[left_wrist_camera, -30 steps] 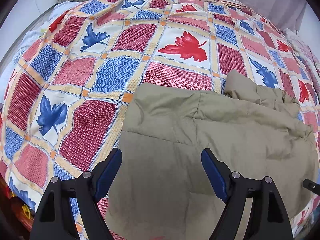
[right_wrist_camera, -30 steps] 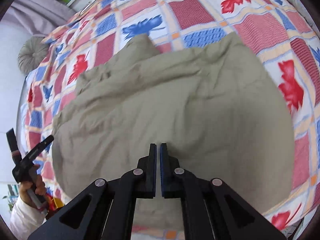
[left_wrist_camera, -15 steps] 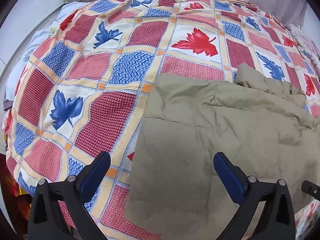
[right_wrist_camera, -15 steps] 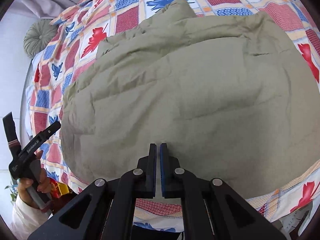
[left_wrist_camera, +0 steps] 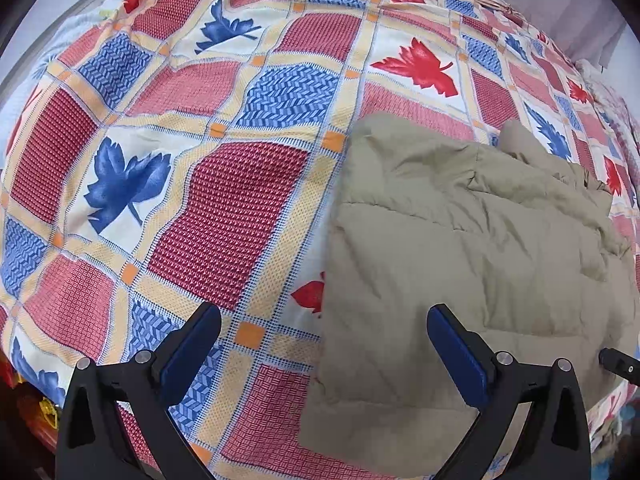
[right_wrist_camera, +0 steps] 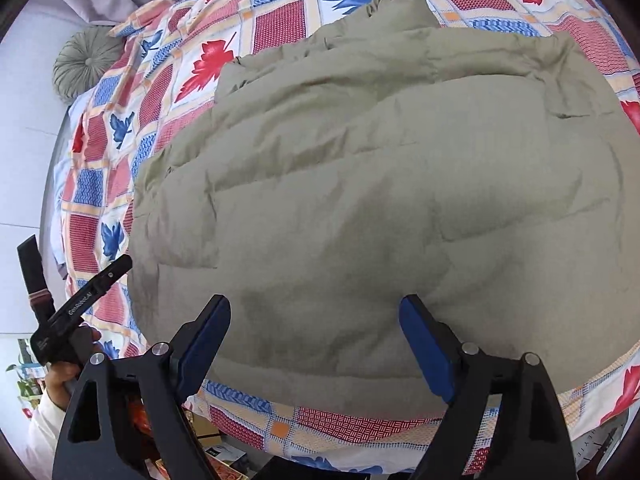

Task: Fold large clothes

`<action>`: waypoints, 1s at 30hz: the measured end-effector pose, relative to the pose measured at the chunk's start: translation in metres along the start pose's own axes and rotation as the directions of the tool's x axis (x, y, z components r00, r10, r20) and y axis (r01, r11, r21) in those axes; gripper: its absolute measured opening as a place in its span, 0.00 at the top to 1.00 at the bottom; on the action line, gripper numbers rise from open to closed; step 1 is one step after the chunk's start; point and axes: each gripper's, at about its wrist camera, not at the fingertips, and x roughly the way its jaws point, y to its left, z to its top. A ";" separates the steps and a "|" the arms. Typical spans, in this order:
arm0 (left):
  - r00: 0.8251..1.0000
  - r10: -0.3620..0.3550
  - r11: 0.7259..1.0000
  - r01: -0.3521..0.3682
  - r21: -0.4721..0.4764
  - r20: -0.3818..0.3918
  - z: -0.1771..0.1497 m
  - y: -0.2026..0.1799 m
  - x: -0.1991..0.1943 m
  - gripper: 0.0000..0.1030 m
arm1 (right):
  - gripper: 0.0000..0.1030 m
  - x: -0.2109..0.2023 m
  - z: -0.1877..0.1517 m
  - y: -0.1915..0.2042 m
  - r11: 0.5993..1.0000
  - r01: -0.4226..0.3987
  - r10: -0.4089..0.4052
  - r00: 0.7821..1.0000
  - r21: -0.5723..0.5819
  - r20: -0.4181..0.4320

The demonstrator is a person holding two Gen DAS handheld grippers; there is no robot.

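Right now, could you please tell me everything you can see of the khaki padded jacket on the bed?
The khaki padded jacket is a puffy, quilted garment in matte olive-tan fabric, with stitched seams running across it. It lies spread fairly flat and already folded into a broad bundle on the patchwork leaf-print bedspread, near the bed's front edge. A bunched part, perhaps a hood or collar, sticks up at its far end. The surface is softly creased. Both grippers hover open over its near edge, and neither one grips it.

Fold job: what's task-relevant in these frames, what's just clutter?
Task things:
puffy olive-khaki quilted jacket
left gripper, fingers open
right gripper, fingers open

Just lying about:
leaf-patterned patchwork bedspread
round grey-green pleated cushion
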 end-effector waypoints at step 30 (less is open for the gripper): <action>0.690 -0.656 0.734 0.678 -0.044 -0.307 0.014 -0.049 0.082 0.58 | 0.13 0.020 -0.002 0.001 0.999 0.033 -0.034 0.999 -0.020 -0.030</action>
